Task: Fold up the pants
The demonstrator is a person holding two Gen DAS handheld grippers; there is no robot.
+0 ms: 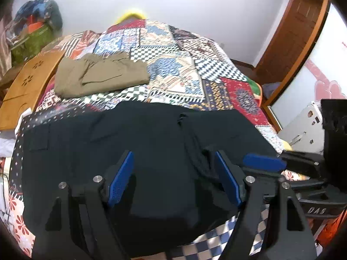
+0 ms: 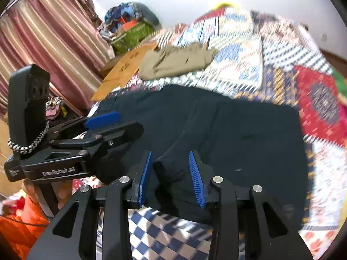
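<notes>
left wrist view: dark pants (image 1: 130, 151) lie folded over on the bed (image 1: 173, 54), near edge; khaki pants (image 1: 99, 75) already folded behind them.
left gripper (image 1: 173, 179): jaws wide, nothing gripped, over the dark cloth.
right wrist view: right gripper (image 2: 170, 177) partly open, a cloth ridge between the pads, not pinched.
progress: roughly midway by my guess; further folds and tidying left.

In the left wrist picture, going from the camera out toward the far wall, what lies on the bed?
Left hand-held gripper → dark pants → patchwork bedspread → folded khaki pants → white wall.
</notes>
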